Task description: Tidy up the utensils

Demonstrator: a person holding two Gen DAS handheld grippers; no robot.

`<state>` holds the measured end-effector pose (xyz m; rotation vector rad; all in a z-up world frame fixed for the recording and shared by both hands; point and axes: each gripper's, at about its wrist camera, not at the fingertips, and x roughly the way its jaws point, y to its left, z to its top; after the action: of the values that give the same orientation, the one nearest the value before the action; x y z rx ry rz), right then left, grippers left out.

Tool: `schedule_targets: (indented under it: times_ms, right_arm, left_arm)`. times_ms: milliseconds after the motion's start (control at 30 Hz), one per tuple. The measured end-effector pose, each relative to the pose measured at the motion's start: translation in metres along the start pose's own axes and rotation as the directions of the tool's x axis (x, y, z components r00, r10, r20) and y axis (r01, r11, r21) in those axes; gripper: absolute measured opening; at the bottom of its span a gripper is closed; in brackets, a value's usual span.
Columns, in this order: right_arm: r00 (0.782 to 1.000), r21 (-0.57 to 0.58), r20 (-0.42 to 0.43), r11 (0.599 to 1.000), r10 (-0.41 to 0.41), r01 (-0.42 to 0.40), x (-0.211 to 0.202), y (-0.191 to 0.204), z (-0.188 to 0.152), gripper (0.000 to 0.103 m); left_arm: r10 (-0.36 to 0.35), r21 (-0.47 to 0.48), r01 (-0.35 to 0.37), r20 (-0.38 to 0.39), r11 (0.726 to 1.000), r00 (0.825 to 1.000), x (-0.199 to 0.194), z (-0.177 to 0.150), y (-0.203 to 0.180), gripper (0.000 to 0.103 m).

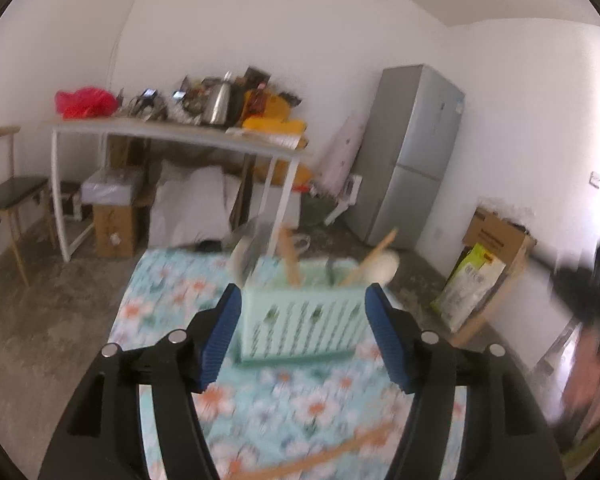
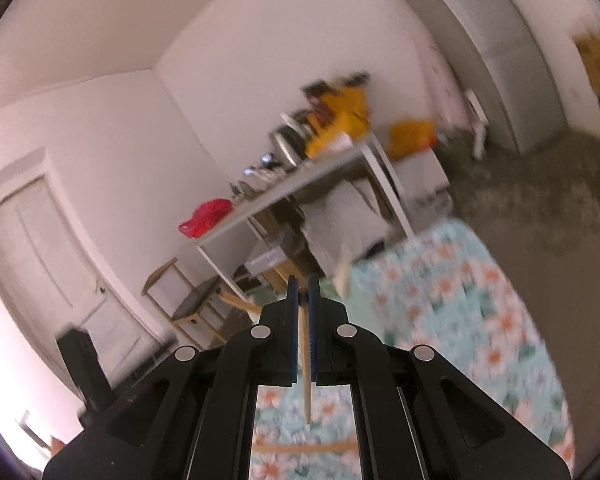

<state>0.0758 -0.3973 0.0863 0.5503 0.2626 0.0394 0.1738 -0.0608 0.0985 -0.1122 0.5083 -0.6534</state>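
The right claw [image 2: 303, 284] has its ribbed blue pads clamped on a thin wooden stick [image 2: 305, 364]. The left claw [image 1: 302, 300] stands wide, nothing between its pads. Beyond it, on the flowered cloth [image 1: 172, 292], sits the slotted mint plastic basket [image 1: 300, 322], holding wooden utensils [image 1: 290, 256] upright.

Left gripper [image 1: 300, 312]: black plastic body with two arms, each carrying a ribbed blue pad [image 1: 220, 340] on its inner face; round silver pivot pins [image 1: 177, 336] sat on the linkages, two per side; elongated cut-out slots ran along the outer arms. Right gripper [image 2: 303, 300]: same build; black frame, blue ribbed pads [image 2: 292, 320], four silver pins [image 2: 347, 331], slotted outer arms.
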Motion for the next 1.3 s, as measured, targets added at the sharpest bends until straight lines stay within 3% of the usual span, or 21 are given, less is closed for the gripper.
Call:
schedule_targets:
  times_ms: [167,300,500,667,833,933,1033,1100,1167,1300]
  right_arm:
    - [0.997,-0.11,0.071,0.994,0.033,-0.025,0.011,0.037,0.037,0.003]
    - [0.993,-0.188,0.106,0.982,0.048,-0.028,0.034,0.063,0.059,0.003]
    - [0.993,-0.246,0.115,0.969,0.035,-0.006,0.079,0.078,0.075,0.003]
    - [0.996,-0.292,0.092,0.956,-0.01,0.037,0.117,0.081,0.063,0.003]
    - [0.996,-0.363,0.075,0.929,-0.049,0.073,0.147,0.081,0.035,0.003]
    - [0.997,-0.407,0.022,0.911,-0.069,0.072,0.16,0.079,0.011,0.003]
    - [0.997,-0.408,-0.017,0.911,-0.071,0.058,0.159,0.074,0.0,0.006]
    - [0.998,-0.393,-0.018,0.918,-0.058,0.047,0.146,0.07,-0.003,0.021]
    - [0.999,-0.374,-0.01,0.927,-0.038,0.032,0.129,0.068,-0.002,0.027]
    - [1.0,-0.315,0.004,0.949,0.012,-0.01,0.095,0.063,0.004,0.032]
  left_arm:
    - [0.074,-0.026,-0.077,-0.1,0.997,0.992,-0.009,-0.051,0.021,0.062]
    - [0.169,0.015,-0.169,-0.136,0.985,0.976,-0.016,-0.086,0.027,0.062]
    - [0.203,0.058,-0.197,-0.154,0.979,0.967,-0.025,-0.111,0.028,0.062]
    - [0.21,0.095,-0.198,-0.137,0.976,0.968,-0.028,-0.114,0.025,0.062]
    - [0.202,0.087,-0.191,-0.136,0.978,0.97,-0.027,-0.111,0.026,0.062]
    - [0.201,0.08,-0.191,-0.136,0.978,0.97,-0.027,-0.111,0.026,0.062]
    - [0.196,0.066,-0.189,-0.141,0.98,0.97,-0.028,-0.111,0.027,0.062]
    - [0.196,0.068,-0.188,-0.146,0.98,0.97,-0.027,-0.112,0.026,0.062]
    - [0.199,0.075,-0.19,-0.145,0.979,0.969,-0.027,-0.112,0.025,0.062]
    - [0.191,0.071,-0.182,-0.139,0.981,0.972,-0.027,-0.112,0.023,0.062]
